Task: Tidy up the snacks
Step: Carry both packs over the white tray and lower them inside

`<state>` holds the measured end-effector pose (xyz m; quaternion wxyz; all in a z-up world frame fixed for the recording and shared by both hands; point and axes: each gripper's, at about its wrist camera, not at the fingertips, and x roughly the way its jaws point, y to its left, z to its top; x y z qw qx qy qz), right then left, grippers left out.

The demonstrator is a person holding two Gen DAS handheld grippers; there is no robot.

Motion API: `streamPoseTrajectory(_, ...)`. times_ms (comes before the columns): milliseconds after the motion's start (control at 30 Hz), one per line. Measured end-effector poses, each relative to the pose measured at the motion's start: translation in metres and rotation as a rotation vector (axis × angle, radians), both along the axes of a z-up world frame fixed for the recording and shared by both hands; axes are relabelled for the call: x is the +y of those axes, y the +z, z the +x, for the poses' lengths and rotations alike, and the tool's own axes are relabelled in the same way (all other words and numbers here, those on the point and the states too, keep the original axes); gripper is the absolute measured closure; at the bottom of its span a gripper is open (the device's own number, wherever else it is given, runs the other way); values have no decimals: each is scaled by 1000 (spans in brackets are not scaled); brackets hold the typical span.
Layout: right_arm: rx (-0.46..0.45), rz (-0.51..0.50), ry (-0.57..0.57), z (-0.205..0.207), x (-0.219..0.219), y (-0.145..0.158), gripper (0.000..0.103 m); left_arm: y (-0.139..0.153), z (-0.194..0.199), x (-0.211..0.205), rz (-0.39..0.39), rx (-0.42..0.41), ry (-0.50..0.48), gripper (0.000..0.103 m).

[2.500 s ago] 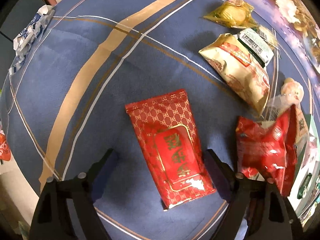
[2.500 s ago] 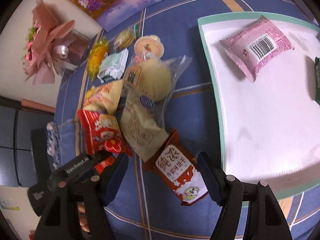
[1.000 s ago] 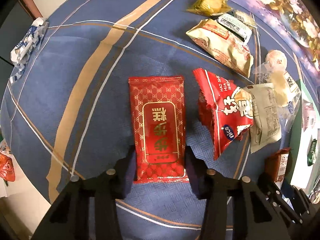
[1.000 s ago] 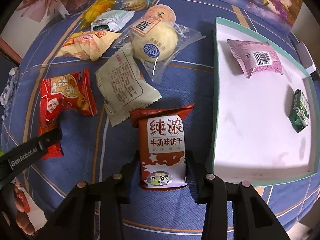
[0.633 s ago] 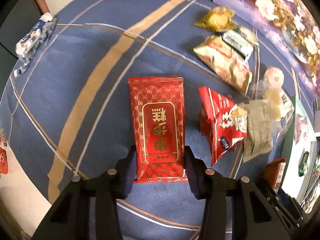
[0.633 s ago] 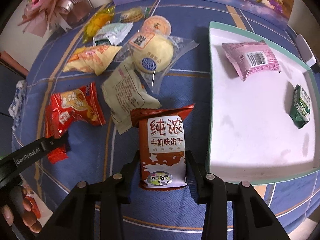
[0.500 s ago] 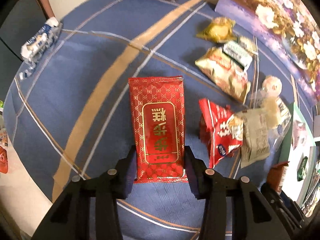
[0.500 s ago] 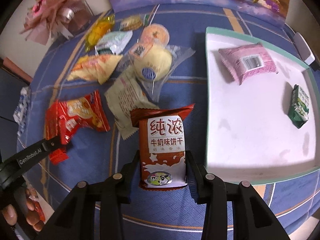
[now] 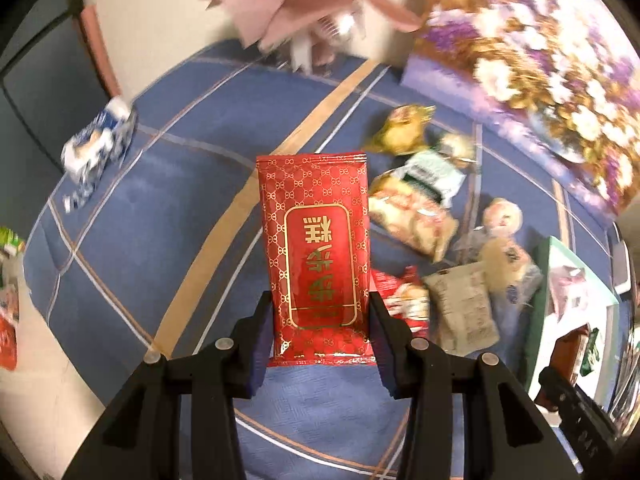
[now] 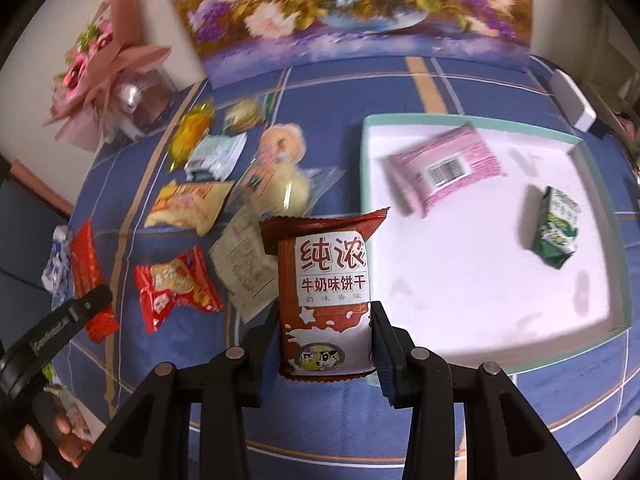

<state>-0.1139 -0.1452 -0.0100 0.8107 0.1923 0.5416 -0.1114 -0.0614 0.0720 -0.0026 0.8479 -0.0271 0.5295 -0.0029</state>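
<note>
Right wrist view: right gripper (image 10: 324,340) clamps brown biscuit pack (image 10: 325,300), raised just left of white tray (image 10: 600,168). Left gripper (image 9: 320,328) pinches red packet (image 9: 318,256), farther left of tray. Carry step; next, over tray, release.

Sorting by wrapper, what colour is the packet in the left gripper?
Red with a gold lattice pattern; the left wrist view shows it best.

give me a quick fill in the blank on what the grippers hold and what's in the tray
The left gripper is shut on a ____ packet with gold print.
The right gripper grips a brown milk biscuit pack, the ____ tray beside it.
That tray holds a green packet and a ____ one.

Missing words: red; white; pink
</note>
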Motion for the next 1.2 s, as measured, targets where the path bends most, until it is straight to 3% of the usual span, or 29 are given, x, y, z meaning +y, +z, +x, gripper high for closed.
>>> streamPoseTrajectory(333,29,-24,-219,-22,-68,-3,60,19,-21,-97,37,-7,-291,57)
streamPoseTrajectory(633,61,-17,-428,-57,-131,-10,60,10,-43,-192,20,40,-520,57)
streamPoseTrajectory(933,92,-18,-558,-82,-169,-25,60,-21,-56,-250,43,90,-628,57)
streamPoseTrajectory(1200,146,20,-562,-83,-180,-51,60,-51,-59,-262,61,132,-655,57)
